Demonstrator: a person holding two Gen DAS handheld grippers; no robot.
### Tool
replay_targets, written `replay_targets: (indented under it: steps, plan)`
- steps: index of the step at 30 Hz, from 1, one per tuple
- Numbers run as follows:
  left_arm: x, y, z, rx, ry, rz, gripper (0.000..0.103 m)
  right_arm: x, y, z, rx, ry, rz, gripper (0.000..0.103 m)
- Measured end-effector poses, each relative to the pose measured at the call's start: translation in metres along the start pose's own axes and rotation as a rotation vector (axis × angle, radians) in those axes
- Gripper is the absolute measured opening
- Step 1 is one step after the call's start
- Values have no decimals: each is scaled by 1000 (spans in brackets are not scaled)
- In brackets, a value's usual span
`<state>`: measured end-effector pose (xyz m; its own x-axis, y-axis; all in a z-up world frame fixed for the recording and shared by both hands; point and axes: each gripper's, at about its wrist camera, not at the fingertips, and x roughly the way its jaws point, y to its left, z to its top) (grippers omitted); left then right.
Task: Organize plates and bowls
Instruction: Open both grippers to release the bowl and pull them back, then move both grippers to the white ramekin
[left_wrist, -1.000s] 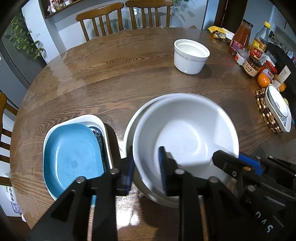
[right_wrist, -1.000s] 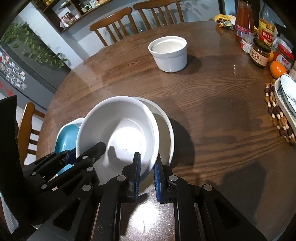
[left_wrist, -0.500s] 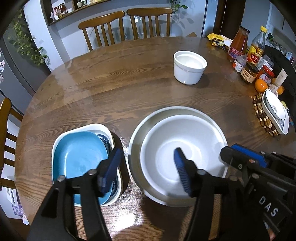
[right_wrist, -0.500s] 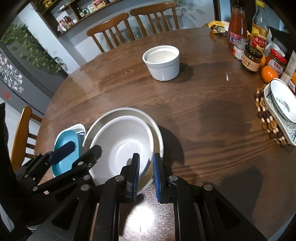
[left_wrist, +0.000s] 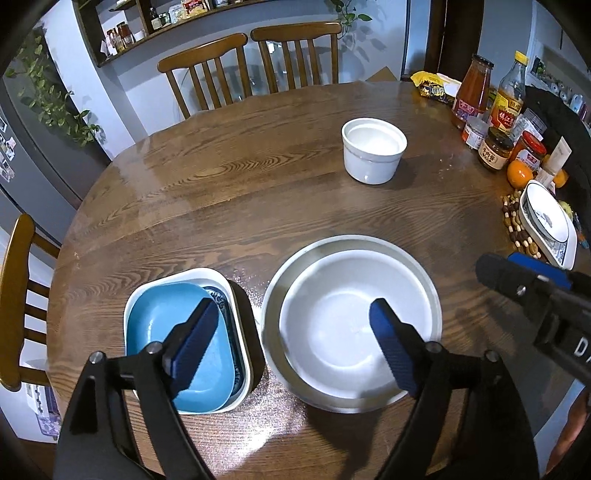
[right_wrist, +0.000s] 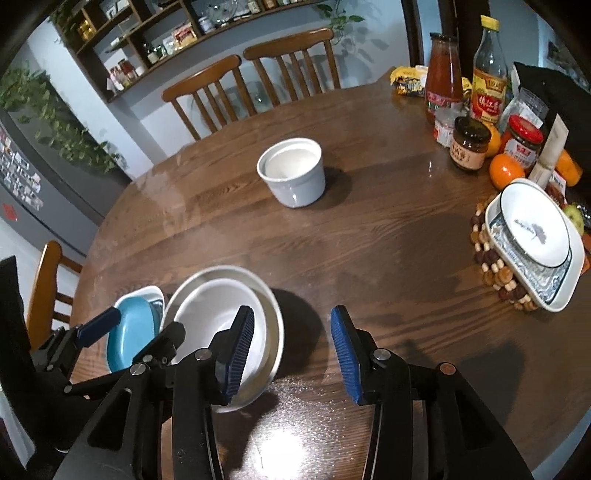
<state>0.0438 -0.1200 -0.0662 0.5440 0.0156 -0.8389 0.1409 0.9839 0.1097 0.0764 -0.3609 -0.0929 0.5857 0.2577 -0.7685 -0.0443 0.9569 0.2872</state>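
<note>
- the left gripper (left_wrist: 291, 343) hung with its jaws spread wide and nothing between them, one blue pad over the blue dish (left_wrist: 177, 343) and the other over the white bowl (left_wrist: 351, 325).
- the right gripper (right_wrist: 291, 350) was likewise wide open and empty, above bare wood just right of the bowl.
- the white bowl sat nested inside a larger white bowl (left_wrist: 428, 284) on the near side of the round wooden table (left_wrist: 240, 192).
- just beside that pair, on the left, the blue dish lay in a white rectangular dish (left_wrist: 221, 277); a patterned piece seemed to lie between them, though only its edge showed.
- a white ramekin (left_wrist: 373, 155) stood alone, upright, well apart on the far side.
- at the right edge a small round plate (right_wrist: 532, 225) rested in a blue-rimmed dish (right_wrist: 554, 291) on a beaded trivet (right_wrist: 487, 258), near the jars (right_wrist: 469, 144), bottles (right_wrist: 443, 77) and oranges (right_wrist: 506, 170).
</note>
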Motion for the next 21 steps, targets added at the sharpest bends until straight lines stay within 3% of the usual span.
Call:
replay_targets:
  steps: [2, 15, 21]
  plan:
    - [-3, -2, 4, 1, 4, 6, 93, -4, 0, 5, -20, -1, -8, 44]
    - [-23, -13, 43, 14, -27, -6, 93, -27, -5, 48, -75, -42, -37, 44]
    - [-17, -14, 49, 2, -34, 4, 93, 12, -8, 88, -24, -4, -54, 44]
